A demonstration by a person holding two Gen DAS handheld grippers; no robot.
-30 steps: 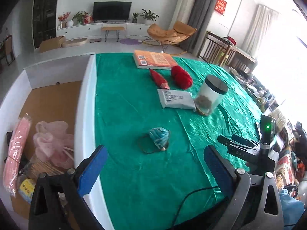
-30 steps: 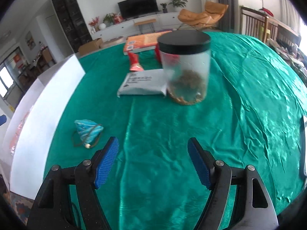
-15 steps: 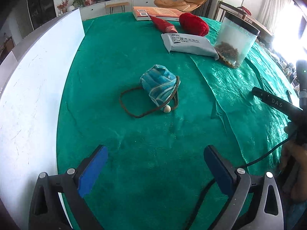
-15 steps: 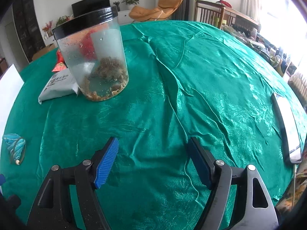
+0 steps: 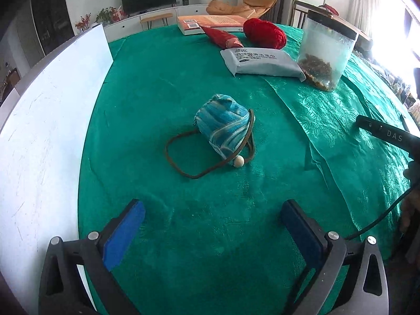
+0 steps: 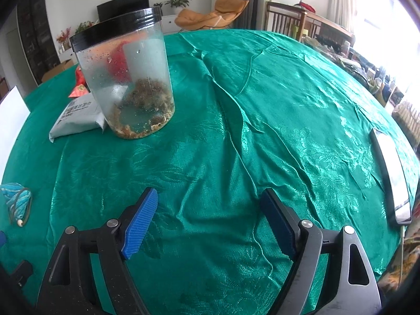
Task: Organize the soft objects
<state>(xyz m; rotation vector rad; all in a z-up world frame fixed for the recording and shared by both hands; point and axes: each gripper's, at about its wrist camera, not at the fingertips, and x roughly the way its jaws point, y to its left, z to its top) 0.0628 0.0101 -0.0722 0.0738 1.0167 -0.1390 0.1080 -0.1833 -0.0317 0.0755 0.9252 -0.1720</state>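
Note:
A blue striped cloth pouch point(image 5: 223, 128) with a brown cord and a pale bead lies on the green tablecloth point(image 5: 162, 84). My left gripper point(image 5: 212, 233) hovers open just short of it, nothing between its blue pads. Behind it sit a grey soft packet point(image 5: 262, 60), a red yarn ball point(image 5: 265, 32) and a red folded item point(image 5: 223, 38). My right gripper point(image 6: 210, 223) is over bare cloth, its jaws opening wider and holding nothing; the pouch point(image 6: 15, 202) shows at the far left of the right wrist view.
A clear jar with a black lid point(image 6: 128, 84) stands beside the packet. A white box wall point(image 5: 47, 120) runs along the left table edge. A book point(image 5: 210, 22) lies at the back. A phone point(image 6: 391, 176) rests near the right edge.
My left gripper dropped toward the table and closed in on the blue pouch, losing sight of the box's inside. My right gripper swung right, away from the pouch, and its jaws spread slightly.

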